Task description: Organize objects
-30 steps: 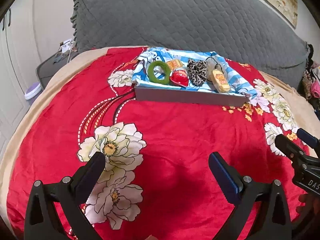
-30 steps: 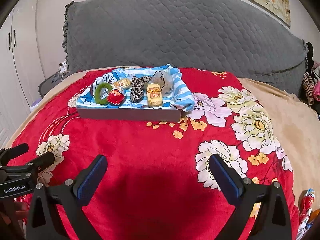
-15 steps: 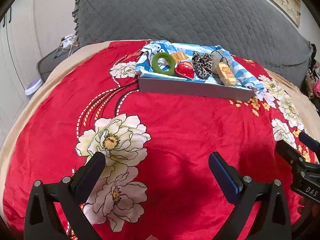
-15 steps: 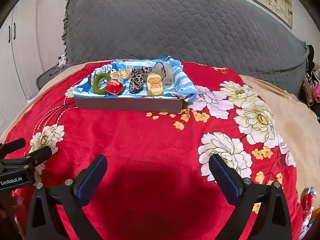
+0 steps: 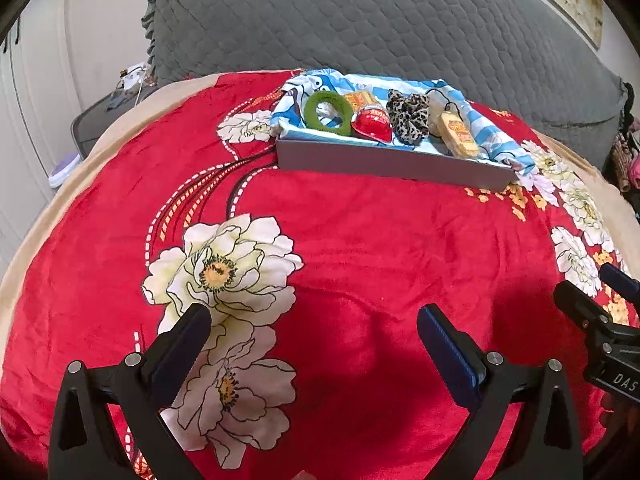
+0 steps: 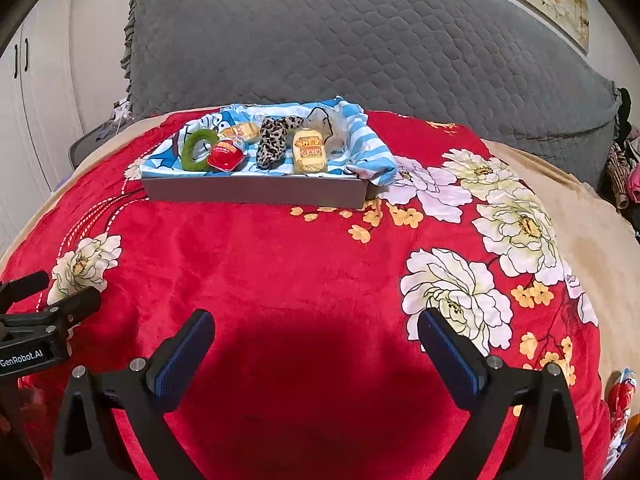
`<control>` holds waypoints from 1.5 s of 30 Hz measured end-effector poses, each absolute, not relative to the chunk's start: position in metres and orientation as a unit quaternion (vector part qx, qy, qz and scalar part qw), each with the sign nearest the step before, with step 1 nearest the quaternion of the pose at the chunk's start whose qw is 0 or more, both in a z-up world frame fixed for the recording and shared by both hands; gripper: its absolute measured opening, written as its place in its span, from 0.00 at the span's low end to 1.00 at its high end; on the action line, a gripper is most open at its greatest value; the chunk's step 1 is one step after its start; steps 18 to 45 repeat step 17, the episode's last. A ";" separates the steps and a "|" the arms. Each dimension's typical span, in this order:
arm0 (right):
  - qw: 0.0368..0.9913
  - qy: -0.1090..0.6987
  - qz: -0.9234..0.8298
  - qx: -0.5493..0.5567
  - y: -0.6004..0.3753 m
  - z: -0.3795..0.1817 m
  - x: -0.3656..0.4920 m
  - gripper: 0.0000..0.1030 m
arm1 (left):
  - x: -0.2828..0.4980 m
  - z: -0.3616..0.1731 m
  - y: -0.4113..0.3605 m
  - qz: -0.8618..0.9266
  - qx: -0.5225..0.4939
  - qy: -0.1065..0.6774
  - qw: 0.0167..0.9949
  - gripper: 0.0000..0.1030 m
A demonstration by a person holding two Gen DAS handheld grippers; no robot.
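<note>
A grey box lined with blue striped cloth sits far back on the red floral blanket. Inside lie a green ring, a red packet, a leopard scrunchie and a yellow packet; another orange packet lies behind. My left gripper and right gripper both hover open over bare blanket, well short of the box, holding nothing. The right gripper's fingers show at the left view's right edge.
A grey quilted headboard rises behind the box. Beige bedding lies right of the blanket. A small colourful packet lies at the bed's right edge. A dark stand and white cupboards stand to the left.
Both grippers have moved forward, so the box appears closer and larger. Both stay open and empty. Nothing in the box has shifted.
</note>
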State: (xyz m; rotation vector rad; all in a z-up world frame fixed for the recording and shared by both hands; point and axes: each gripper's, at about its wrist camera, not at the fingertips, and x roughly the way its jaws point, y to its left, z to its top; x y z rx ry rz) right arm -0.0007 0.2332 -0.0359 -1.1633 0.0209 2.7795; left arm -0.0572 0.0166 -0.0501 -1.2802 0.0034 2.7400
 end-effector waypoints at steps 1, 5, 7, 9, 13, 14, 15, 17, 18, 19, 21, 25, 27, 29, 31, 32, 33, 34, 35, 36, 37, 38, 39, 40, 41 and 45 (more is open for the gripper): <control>0.065 0.009 0.920 -0.386 0.234 -0.036 -0.001 0.99 | -0.057 -0.051 0.016 0.904 -0.423 0.001 0.059 1.00; 0.067 0.007 0.920 -0.387 0.234 -0.038 -0.001 0.99 | -0.058 -0.054 0.017 0.904 -0.423 0.003 0.059 1.00; 0.066 0.006 0.919 -0.388 0.234 -0.038 -0.001 0.99 | -0.058 -0.054 0.017 0.904 -0.423 0.003 0.061 1.00; 0.066 0.003 0.919 -0.390 0.233 -0.039 -0.002 0.99 | -0.058 -0.054 0.017 0.906 -0.419 0.001 0.063 1.00; 0.068 0.002 0.917 -0.393 0.233 -0.041 -0.002 0.99 | -0.056 -0.052 0.019 0.910 -0.410 0.005 0.064 1.00; 0.068 0.003 0.917 -0.393 0.234 -0.041 -0.002 0.99 | -0.057 -0.052 0.019 0.910 -0.411 0.007 0.062 1.00; 0.068 0.004 0.917 -0.394 0.234 -0.041 -0.002 0.99 | -0.057 -0.053 0.020 0.908 -0.413 0.007 0.062 1.00; 0.069 0.004 0.916 -0.394 0.235 -0.041 -0.002 0.99 | -0.058 -0.053 0.019 0.907 -0.417 0.006 0.060 1.00; 0.069 0.004 0.916 -0.394 0.235 -0.041 -0.002 0.99 | -0.058 -0.053 0.019 0.907 -0.417 0.006 0.060 1.00; 0.069 0.004 0.916 -0.394 0.235 -0.041 -0.002 0.99 | -0.058 -0.053 0.019 0.907 -0.417 0.006 0.060 1.00; 0.069 0.004 0.916 -0.394 0.235 -0.041 -0.002 0.99 | -0.058 -0.053 0.019 0.907 -0.417 0.006 0.060 1.00; 0.069 0.004 0.916 -0.394 0.235 -0.041 -0.002 0.99 | -0.058 -0.053 0.019 0.907 -0.417 0.006 0.060 1.00; 0.069 0.004 0.916 -0.394 0.235 -0.041 -0.002 0.99 | -0.058 -0.053 0.019 0.907 -0.417 0.006 0.060 1.00; 0.069 0.004 0.916 -0.394 0.235 -0.041 -0.002 0.99 | -0.058 -0.053 0.019 0.907 -0.417 0.006 0.060 1.00; 0.069 0.004 0.916 -0.394 0.235 -0.041 -0.002 0.99 | -0.058 -0.053 0.019 0.907 -0.417 0.006 0.060 1.00; 0.069 0.004 0.916 -0.394 0.235 -0.041 -0.002 0.99 | -0.058 -0.053 0.019 0.907 -0.417 0.006 0.060 1.00; 0.069 0.004 0.916 -0.394 0.235 -0.041 -0.002 0.99 | -0.058 -0.053 0.019 0.907 -0.417 0.006 0.060 1.00; 0.069 0.004 0.916 -0.394 0.235 -0.041 -0.002 0.99 | -0.058 -0.053 0.019 0.907 -0.417 0.006 0.060 1.00; 0.069 0.004 0.916 -0.394 0.235 -0.041 -0.002 0.99 | -0.058 -0.053 0.019 0.907 -0.417 0.006 0.060 1.00; 0.069 0.004 0.916 -0.394 0.235 -0.041 -0.002 0.99 | -0.058 -0.053 0.019 0.907 -0.417 0.006 0.060 1.00; 0.069 0.004 0.916 -0.394 0.235 -0.041 -0.002 0.99 | -0.058 -0.053 0.019 0.907 -0.417 0.006 0.060 1.00; 0.069 0.004 0.916 -0.394 0.235 -0.041 -0.002 0.99 | -0.058 -0.053 0.019 0.907 -0.417 0.006 0.060 1.00; 0.069 0.004 0.916 -0.394 0.235 -0.041 -0.002 0.99 | -0.058 -0.053 0.019 0.907 -0.417 0.006 0.060 1.00; 0.069 0.004 0.916 -0.394 0.235 -0.041 -0.002 0.99 | -0.058 -0.053 0.019 0.907 -0.417 0.006 0.060 1.00; 0.069 0.004 0.916 -0.394 0.235 -0.041 -0.002 0.99 | -0.058 -0.053 0.019 0.907 -0.417 0.006 0.060 1.00; 0.069 0.004 0.916 -0.394 0.235 -0.041 -0.002 0.99 | -0.058 -0.053 0.019 0.907 -0.417 0.006 0.060 1.00</control>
